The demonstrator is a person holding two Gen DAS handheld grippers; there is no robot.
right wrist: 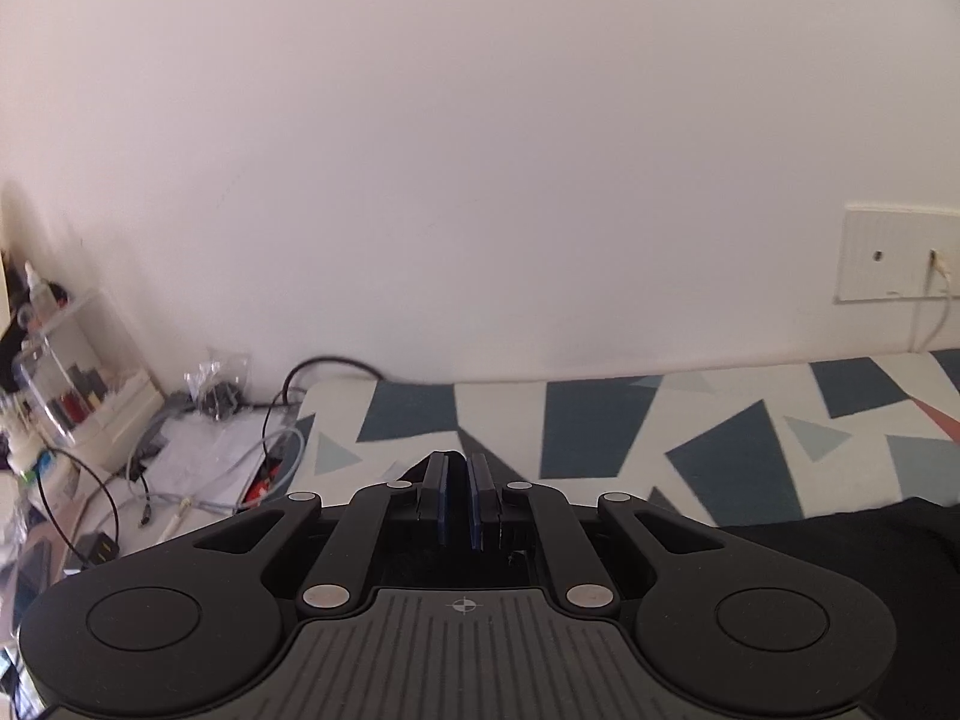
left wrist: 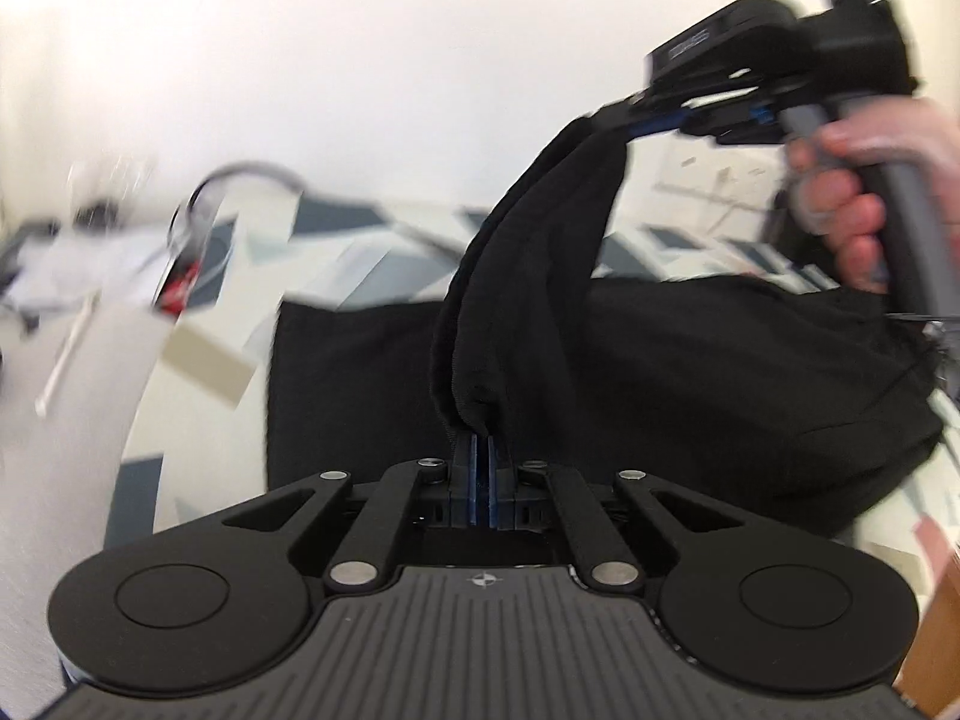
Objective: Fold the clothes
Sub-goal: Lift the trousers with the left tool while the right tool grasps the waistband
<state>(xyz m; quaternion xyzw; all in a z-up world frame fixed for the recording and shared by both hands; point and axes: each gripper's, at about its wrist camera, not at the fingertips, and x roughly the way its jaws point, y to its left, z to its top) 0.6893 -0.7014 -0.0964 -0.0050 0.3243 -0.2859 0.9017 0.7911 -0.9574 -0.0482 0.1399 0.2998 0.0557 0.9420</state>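
Observation:
A black garment (left wrist: 690, 372) lies on a bed with a blue, grey and white patterned sheet (left wrist: 372, 252). A thick folded band of it rises between my two grippers. My left gripper (left wrist: 482, 441) is shut on the band's near end. At the upper right a hand (left wrist: 852, 198) holds my right gripper (left wrist: 636, 120), shut on the band's lifted far end. In the right wrist view the right gripper (right wrist: 459, 465) has its pads almost together, and only a dark sliver of cloth shows beside them. The black garment (right wrist: 840, 540) fills the lower right over the patterned sheet (right wrist: 600, 426).
A white wall stands behind the bed, with a socket plate (right wrist: 894, 252) and a cord on the right. Left of the bed lie tangled cables (right wrist: 282, 420), a clear plastic box (right wrist: 72, 372) and small clutter. The left wrist view is motion-blurred.

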